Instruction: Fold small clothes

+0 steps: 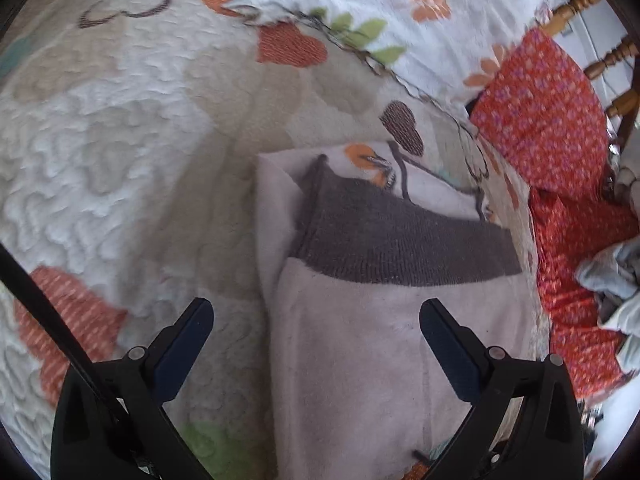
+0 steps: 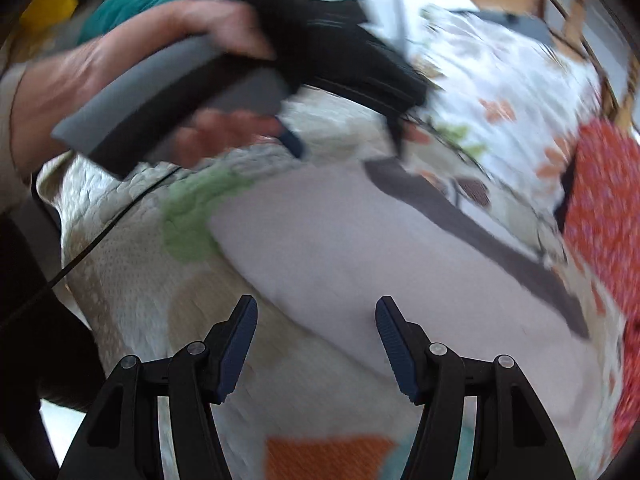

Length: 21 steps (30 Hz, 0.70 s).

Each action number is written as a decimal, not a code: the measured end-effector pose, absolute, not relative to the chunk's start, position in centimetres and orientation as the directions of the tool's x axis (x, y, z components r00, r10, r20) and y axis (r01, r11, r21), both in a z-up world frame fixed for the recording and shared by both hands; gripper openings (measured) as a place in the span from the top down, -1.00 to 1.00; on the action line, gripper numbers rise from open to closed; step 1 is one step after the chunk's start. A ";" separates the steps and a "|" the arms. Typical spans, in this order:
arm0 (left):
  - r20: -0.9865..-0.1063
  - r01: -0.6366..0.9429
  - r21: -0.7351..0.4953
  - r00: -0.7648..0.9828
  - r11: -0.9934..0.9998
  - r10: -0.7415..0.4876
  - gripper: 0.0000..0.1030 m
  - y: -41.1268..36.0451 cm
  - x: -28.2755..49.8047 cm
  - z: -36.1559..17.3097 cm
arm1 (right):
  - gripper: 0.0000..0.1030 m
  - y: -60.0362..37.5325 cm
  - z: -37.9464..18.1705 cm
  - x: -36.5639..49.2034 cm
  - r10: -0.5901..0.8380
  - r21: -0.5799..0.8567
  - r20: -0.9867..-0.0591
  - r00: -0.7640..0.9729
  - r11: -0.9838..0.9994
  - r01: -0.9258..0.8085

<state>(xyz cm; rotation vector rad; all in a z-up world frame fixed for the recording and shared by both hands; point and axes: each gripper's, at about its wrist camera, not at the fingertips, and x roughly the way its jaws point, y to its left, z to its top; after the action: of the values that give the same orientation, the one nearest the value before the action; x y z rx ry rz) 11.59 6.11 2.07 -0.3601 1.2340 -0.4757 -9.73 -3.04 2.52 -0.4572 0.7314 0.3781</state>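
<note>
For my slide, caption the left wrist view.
Open left tool above a folded pale garment with grey waistband on a quilt.

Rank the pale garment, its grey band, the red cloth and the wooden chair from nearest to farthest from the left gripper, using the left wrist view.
From the left gripper:
1. Pale garment, right under the fingers.
2. Grey band, just ahead across the garment.
3. Red cloth, further off to the right.
4. Wooden chair, beyond it at the upper right edge.

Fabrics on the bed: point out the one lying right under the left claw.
The pale grey garment with the dark ribbed band, lying folded between the open left claw. The red patterned cloth and the white floral fabric lie farther off.
</note>
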 end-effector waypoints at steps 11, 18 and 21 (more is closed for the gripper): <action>-0.719 0.140 -0.665 0.146 0.734 -0.679 -0.09 4.5 14.2 0.0 | -0.17 1.9 0.4 -5.7 0.120 -0.308 -0.679 0.724 0.849 -0.430; -0.714 0.083 -0.673 0.190 0.735 -0.674 0.77 5.0 13.9 0.3 | 0.74 0.3 1.8 -4.9 0.154 -0.200 -0.689 0.709 0.899 -0.389; -0.683 0.108 -0.683 0.255 0.722 -0.684 0.78 4.0 13.0 3.1 | 0.76 -2.4 3.7 -5.0 0.192 -0.119 -0.679 0.709 0.924 -0.365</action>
<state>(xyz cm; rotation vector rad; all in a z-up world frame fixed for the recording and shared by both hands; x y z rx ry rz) 12.96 4.01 3.15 -0.5736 1.2025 -0.5792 -4.95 -2.36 3.72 -0.2534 0.7205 0.3126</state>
